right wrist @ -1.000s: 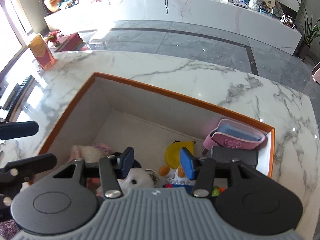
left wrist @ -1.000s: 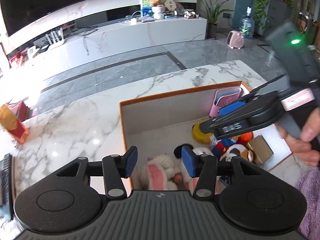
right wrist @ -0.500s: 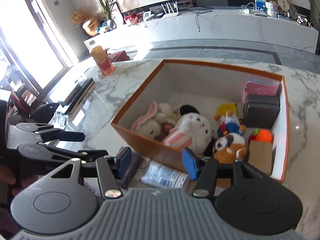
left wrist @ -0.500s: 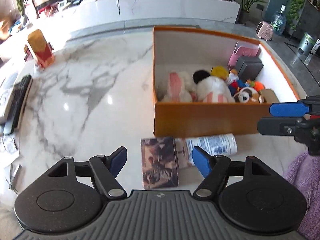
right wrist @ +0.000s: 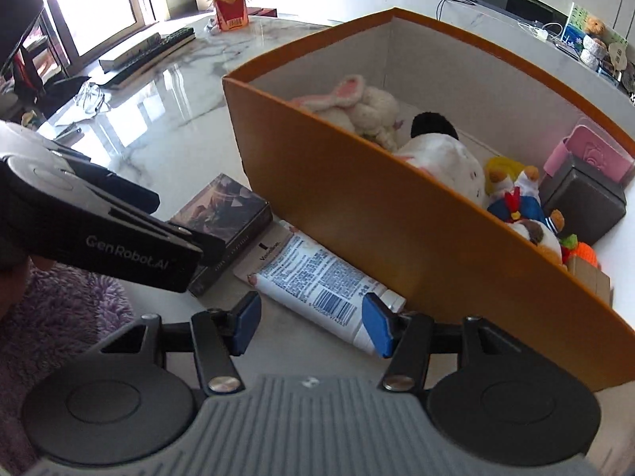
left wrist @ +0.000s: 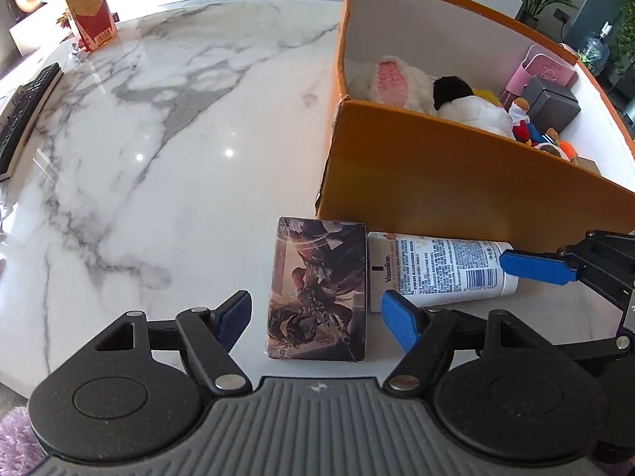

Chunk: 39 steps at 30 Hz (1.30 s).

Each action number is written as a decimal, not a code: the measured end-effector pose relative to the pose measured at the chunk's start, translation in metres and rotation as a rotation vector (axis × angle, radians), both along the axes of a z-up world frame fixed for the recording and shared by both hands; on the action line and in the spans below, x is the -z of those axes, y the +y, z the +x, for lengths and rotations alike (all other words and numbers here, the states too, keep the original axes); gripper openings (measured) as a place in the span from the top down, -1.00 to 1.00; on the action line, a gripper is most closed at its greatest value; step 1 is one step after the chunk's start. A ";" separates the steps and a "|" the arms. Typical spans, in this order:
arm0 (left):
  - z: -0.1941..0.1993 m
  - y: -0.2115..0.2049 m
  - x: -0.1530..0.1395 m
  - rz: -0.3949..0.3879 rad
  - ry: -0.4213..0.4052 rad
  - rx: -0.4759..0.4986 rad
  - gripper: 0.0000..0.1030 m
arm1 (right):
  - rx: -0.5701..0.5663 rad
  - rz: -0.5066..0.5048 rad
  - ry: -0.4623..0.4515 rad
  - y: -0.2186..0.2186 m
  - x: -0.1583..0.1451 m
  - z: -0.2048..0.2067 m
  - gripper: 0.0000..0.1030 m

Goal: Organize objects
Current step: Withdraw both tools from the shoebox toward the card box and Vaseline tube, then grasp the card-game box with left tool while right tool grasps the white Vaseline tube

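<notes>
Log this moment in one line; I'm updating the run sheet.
left claw: open over card box | right claw: open at lotion tube | orange box: toys inside

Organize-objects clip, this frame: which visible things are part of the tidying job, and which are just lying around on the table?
Part of the job:
- card box, on the table, between the open left hand-held gripper fingers
- Vaseline tube, lying beside it, right hand-held gripper open over it
- orange box holding plush toys

Lying about:
- keyboard
- red-and-gold carton

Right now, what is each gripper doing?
Left gripper: open, jaws just widened, astride the card box, not gripping.
Right gripper: open, over the lotion tube.
</notes>
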<state>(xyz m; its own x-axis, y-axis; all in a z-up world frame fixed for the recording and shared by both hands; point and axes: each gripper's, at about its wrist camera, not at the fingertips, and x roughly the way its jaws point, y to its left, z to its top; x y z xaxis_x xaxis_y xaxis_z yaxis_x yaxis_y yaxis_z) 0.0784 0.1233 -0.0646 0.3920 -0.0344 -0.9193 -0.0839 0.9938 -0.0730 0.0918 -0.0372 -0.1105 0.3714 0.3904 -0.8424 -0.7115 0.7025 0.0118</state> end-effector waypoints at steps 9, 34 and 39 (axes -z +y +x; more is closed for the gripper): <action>0.004 -0.002 0.014 -0.004 0.058 -0.002 -0.42 | -0.082 -0.133 -0.132 0.023 0.015 -0.004 -0.29; -0.029 -0.064 0.016 -0.055 0.055 0.163 -0.31 | 0.276 -0.162 0.165 -0.114 0.022 -0.020 -0.02; -0.031 -0.070 0.016 -0.035 0.051 0.173 -0.31 | 0.249 -0.146 0.107 -0.109 0.013 -0.022 -0.43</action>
